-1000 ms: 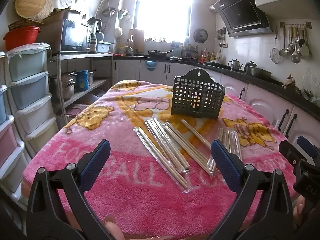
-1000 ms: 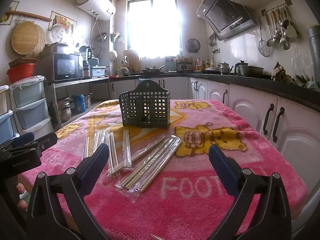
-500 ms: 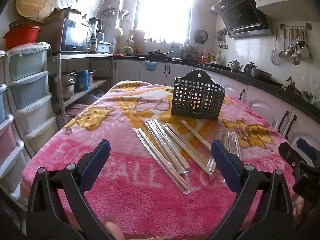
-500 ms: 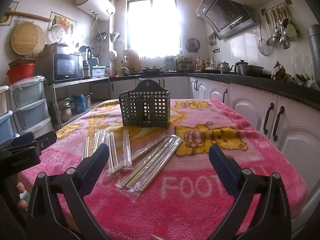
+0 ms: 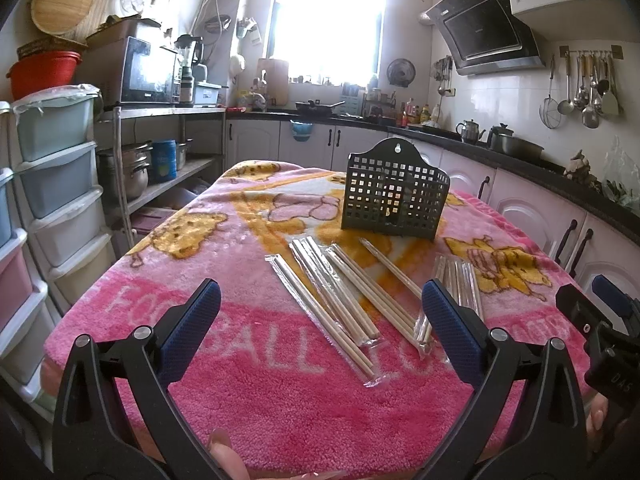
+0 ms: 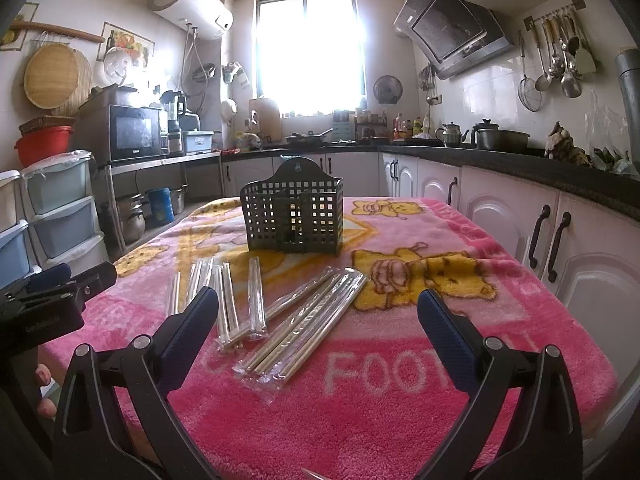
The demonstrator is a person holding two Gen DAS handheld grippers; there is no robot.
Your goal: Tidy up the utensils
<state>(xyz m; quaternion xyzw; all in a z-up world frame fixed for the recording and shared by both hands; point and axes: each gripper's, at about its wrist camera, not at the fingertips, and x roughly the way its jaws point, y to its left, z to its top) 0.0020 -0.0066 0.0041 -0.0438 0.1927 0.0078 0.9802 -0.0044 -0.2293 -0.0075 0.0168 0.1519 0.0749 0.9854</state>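
Left gripper and right gripper: jaws released, empty, above the pink blanket. Wrapped chopsticks lie near the black utensil basket.

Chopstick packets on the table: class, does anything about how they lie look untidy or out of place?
Yes. The wrapped chopsticks lie loose on the pink blanket, fanned at differing angles, some overlapping, with a second cluster of packets apart. None is in the black basket, which stands upright behind them.
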